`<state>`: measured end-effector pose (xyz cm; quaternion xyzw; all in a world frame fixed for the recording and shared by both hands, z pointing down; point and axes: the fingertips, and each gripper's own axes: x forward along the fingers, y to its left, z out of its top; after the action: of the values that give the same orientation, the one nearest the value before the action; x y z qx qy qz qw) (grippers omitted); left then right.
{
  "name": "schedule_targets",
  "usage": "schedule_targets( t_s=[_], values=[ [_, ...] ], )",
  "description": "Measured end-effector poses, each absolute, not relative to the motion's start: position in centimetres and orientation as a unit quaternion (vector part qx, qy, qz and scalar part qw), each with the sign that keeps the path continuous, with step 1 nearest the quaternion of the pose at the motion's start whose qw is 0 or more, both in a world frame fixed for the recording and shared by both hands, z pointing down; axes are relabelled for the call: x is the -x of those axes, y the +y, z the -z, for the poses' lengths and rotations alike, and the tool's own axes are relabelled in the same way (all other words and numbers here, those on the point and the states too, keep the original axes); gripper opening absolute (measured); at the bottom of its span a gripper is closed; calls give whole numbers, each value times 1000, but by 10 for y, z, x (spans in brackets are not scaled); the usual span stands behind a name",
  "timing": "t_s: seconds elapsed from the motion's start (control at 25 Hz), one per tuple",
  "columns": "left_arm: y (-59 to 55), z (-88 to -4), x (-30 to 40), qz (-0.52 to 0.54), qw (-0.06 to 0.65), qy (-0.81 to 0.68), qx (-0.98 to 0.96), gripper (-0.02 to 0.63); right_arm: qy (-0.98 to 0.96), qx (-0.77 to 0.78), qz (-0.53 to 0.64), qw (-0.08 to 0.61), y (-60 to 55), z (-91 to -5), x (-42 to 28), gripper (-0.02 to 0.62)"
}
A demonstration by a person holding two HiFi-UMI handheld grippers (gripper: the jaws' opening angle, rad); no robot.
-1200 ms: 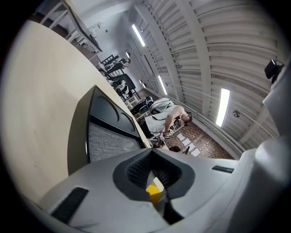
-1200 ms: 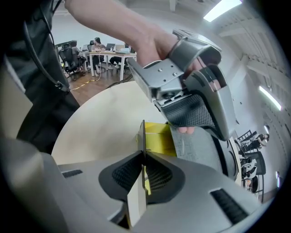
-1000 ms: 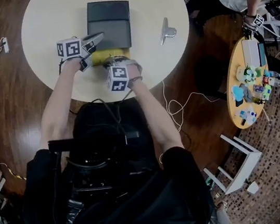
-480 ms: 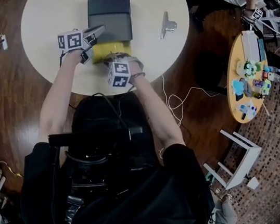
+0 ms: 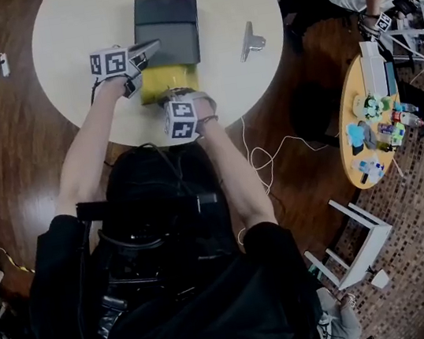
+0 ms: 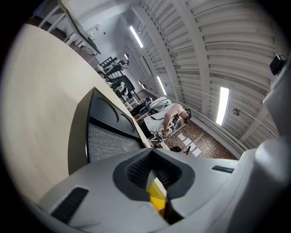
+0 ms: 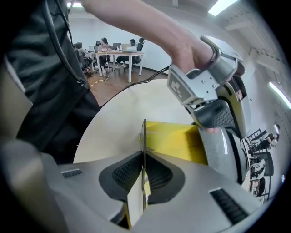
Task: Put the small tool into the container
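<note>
Closing right tongs (image 7: 143, 169) on the thin upright wall of the yellow cardboard box (image 7: 175, 142); pinching its side with left tongs (image 6: 157, 181). More yellow showing than a second ago, dark grey flat lid (image 5: 166, 27) slid back: opening, apparently. Not yet touched, well right on the round cream table (image 5: 79, 34): small silver metal tool (image 5: 250, 41).

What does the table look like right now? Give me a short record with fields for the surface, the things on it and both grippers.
Surface: round white table
Box: yellow rectangular box, near the table's front edge
Case: dark grey rectangular case, just beyond the box
Tool: silver metal clip, lying right of the case, untouched
Left gripper: shut on the box's edge
Right gripper: jaws closing on a thin upright flap of the box
</note>
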<state>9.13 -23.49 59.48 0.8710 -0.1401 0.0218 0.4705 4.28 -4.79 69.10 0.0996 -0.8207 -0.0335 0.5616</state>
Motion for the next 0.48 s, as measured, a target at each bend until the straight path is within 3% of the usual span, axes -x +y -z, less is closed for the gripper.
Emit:
schedule_targets(
  t_s=[0.48],
  values=[
    [-235, -594, -92, -22, 473, -137, -870, -6, -818, -67, 20, 571, -19, -689, -41, 28]
  ],
)
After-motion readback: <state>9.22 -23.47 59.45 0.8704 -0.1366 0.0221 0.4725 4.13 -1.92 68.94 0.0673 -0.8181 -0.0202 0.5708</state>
